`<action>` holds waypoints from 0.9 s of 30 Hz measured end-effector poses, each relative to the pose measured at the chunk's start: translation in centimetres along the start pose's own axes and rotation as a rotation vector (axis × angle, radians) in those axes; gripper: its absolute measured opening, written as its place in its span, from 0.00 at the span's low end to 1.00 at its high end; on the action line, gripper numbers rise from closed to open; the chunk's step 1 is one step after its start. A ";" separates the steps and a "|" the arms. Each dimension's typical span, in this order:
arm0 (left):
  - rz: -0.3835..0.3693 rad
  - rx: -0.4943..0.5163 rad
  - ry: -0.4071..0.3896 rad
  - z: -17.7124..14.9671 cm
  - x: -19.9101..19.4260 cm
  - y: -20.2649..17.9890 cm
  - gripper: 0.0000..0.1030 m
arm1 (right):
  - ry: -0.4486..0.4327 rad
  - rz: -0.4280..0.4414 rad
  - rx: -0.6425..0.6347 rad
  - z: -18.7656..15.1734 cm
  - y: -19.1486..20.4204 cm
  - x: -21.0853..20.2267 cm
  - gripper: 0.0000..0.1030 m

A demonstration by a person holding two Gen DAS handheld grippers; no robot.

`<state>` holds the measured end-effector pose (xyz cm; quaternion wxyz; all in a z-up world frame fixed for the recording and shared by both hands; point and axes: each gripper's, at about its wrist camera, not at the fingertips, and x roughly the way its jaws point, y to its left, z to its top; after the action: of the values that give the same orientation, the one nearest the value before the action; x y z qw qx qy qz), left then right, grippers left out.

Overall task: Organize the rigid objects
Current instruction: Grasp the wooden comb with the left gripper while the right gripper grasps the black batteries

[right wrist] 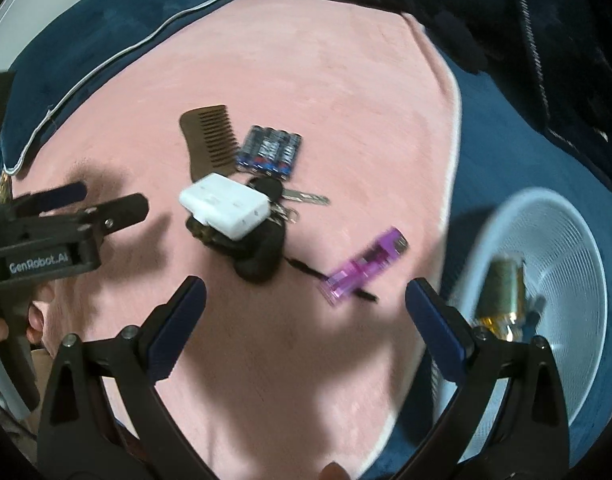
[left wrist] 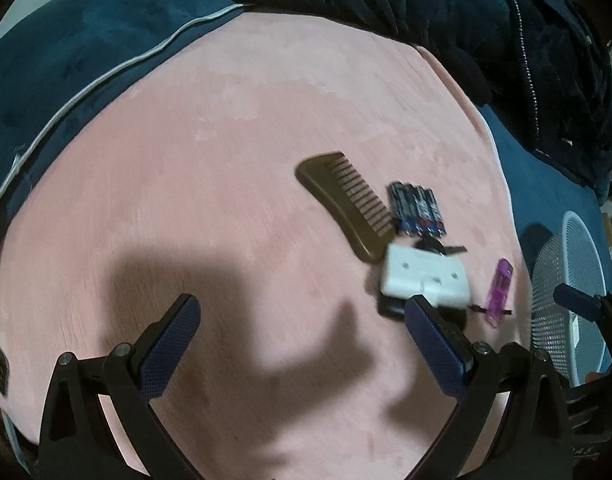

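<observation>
On a pink mat (left wrist: 226, 140) (right wrist: 306, 80) lie a brown comb (left wrist: 342, 204) (right wrist: 208, 142), a pack of batteries (left wrist: 418, 210) (right wrist: 270, 152), a white plug adapter (left wrist: 422, 276) (right wrist: 226, 204) resting on a black object (right wrist: 258, 256), keys (right wrist: 302, 198) and a purple lighter (left wrist: 498, 292) (right wrist: 362, 264). My left gripper (left wrist: 302, 312) is open and empty, its right finger close to the adapter. My right gripper (right wrist: 306, 292) is open and empty, just in front of the lighter. The left gripper also shows at the left of the right wrist view (right wrist: 78, 200).
A white mesh basket (right wrist: 566, 240) (left wrist: 562, 280) stands right of the mat on a blue cover and holds a brass-coloured item (right wrist: 502, 292). Dark blue bedding (left wrist: 426, 0) is piled along the far side.
</observation>
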<state>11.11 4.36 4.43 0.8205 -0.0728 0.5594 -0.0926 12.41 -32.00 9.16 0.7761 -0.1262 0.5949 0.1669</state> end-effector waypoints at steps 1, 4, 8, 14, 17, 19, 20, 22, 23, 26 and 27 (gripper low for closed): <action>0.000 0.006 -0.002 0.4 0.2 0.3 0.99 | 0.001 0.003 -0.006 0.2 0.2 0.2 0.98; 0.002 0.006 -0.008 1.6 0.9 0.7 0.99 | 0.006 0.015 -0.020 1.3 0.9 1.2 0.98; -0.010 0.004 -0.033 2.8 1.5 1.3 0.99 | 0.012 0.032 0.019 3.0 1.1 2.5 0.98; -0.011 -0.006 -0.030 3.5 2.9 2.3 0.99 | 0.007 0.002 0.063 5.6 1.3 4.4 0.98; 0.005 0.002 -0.045 4.1 3.0 2.7 0.99 | 0.010 -0.013 0.072 6.6 1.5 5.7 0.98; -0.006 -0.008 -0.054 4.5 2.9 3.0 0.99 | 0.019 -0.016 0.083 7.1 1.6 6.6 0.98; -0.017 -0.017 -0.062 4.7 2.8 3.2 0.99 | 0.023 -0.014 0.090 7.3 1.5 7.1 0.98; -0.022 -0.031 -0.069 4.7 2.7 3.7 0.99 | 0.029 -0.006 0.106 7.6 1.6 7.8 0.98; -0.017 -0.035 -0.071 4.7 2.7 3.9 0.99 | 0.031 0.002 0.116 7.7 1.6 8.1 0.98; 0.011 -0.040 -0.064 4.8 3.2 4.3 0.99 | 0.036 0.028 0.149 7.7 1.9 8.9 0.96; 0.013 -0.043 -0.061 4.8 3.3 4.5 0.99 | 0.037 0.038 0.163 7.6 2.1 9.1 0.95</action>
<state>17.06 8.06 2.19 0.8359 -0.0896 0.5366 -0.0730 20.43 -26.12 2.34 0.7693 -0.0543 0.6232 0.1300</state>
